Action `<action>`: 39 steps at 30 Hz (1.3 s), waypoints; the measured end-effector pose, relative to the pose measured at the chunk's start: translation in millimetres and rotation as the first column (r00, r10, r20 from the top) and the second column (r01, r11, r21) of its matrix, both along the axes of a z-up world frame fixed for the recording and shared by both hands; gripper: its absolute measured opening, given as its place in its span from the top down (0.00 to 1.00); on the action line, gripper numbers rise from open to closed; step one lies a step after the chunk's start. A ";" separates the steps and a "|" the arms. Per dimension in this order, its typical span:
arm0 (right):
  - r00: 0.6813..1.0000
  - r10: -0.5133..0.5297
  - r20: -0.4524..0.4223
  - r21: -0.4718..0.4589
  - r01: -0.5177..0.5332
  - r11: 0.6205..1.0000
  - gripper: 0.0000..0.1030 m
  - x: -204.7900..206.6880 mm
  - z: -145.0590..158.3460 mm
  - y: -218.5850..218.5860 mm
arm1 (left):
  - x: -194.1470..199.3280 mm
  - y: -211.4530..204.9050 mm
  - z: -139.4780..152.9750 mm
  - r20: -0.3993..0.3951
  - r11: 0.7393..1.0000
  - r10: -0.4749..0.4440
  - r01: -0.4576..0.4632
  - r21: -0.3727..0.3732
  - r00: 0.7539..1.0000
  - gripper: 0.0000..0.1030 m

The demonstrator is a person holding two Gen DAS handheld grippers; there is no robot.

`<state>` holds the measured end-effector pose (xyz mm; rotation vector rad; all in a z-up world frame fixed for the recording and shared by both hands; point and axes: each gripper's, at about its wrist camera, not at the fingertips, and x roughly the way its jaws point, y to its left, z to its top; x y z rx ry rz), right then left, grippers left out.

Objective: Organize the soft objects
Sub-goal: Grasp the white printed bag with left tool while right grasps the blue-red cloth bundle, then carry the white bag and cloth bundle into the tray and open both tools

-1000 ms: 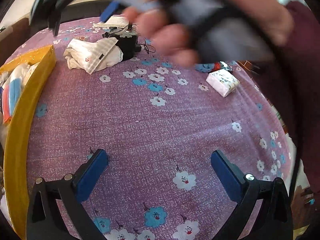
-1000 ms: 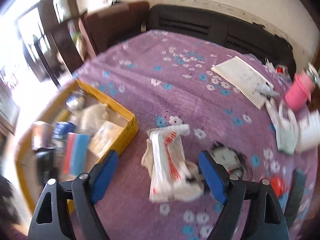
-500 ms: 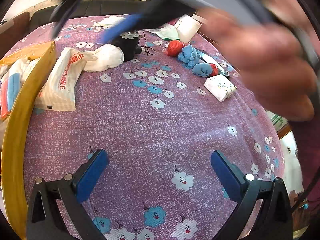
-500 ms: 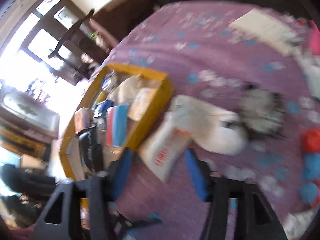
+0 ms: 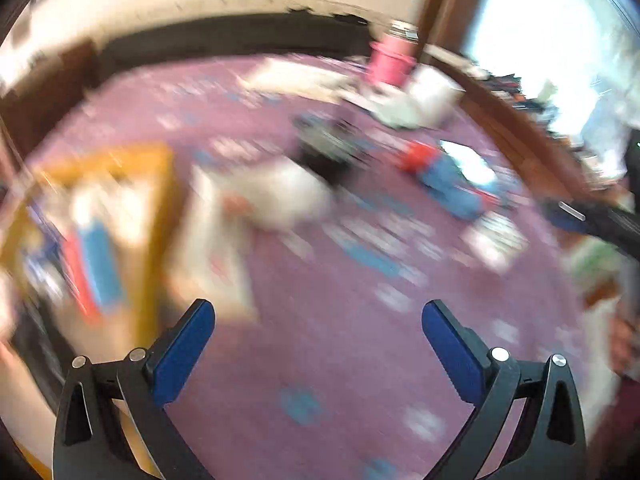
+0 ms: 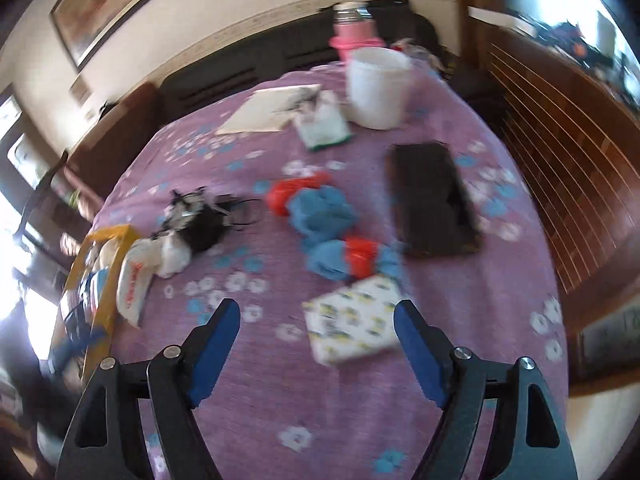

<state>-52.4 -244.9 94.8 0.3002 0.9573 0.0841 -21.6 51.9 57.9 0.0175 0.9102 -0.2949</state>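
- Left gripper (image 5: 318, 314): two black, open-frame arms with triangular cut-outs, each ending in a flat blue pad (image 5: 182, 354).
- Round silver screws sit on the black arms just behind the pads, two per arm.
- Right gripper (image 6: 317, 314): the same build, with black arms, triangular cut-outs, blue pads (image 6: 214, 350) and paired silver screws.
- The black frame has a matte, slightly grainy finish.

Daylight glares white from windows at the frame edges; the left wrist view is heavily motion-blurred — the right sharper, fisheye-bent throughout.
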 end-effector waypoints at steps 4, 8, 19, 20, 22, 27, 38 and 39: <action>1.000 -0.016 0.007 0.056 0.016 0.998 0.19 -13.3 -7.4 -10.4 | 54.9 10.8 -22.7 -0.069 0.994 0.053 -0.046 0.104 0.996 0.00; 1.000 -0.004 0.024 0.068 0.003 0.998 0.19 -18.3 -11.7 -6.1 | 70.9 9.3 -37.6 -0.120 0.991 0.050 -0.034 0.132 0.992 0.31; 0.999 -0.039 0.012 0.122 0.037 0.992 0.17 -4.9 -37.8 -19.5 | 27.0 -6.8 -27.5 -0.121 0.994 -0.056 0.067 0.090 0.991 0.38; 0.999 -0.044 0.016 0.125 0.042 0.991 0.17 -1.5 -37.8 -19.7 | 29.5 -12.0 -28.7 -0.117 0.993 -0.048 0.060 0.101 0.992 0.30; 0.999 -0.047 0.025 0.117 0.044 0.992 0.17 6.9 -36.9 -19.4 | 36.4 -19.5 -35.5 -0.123 0.993 -0.041 0.053 0.104 0.992 0.30; 0.999 -0.035 0.020 0.048 0.034 0.998 0.17 38.5 -38.6 -10.0 | 37.1 -29.9 -45.1 -0.117 0.990 -0.035 0.051 0.134 0.992 0.29; 0.996 0.057 -0.074 -0.157 -0.068 0.985 0.54 80.3 -72.4 22.8 | 5.4 0.7 -7.1 -0.079 0.997 -0.061 0.058 -0.043 0.995 0.56; 0.996 0.057 -0.062 -0.153 -0.066 0.986 0.55 77.9 -70.3 22.2 | 2.1 6.5 -2.6 -0.076 0.996 -0.056 0.051 -0.067 0.996 0.56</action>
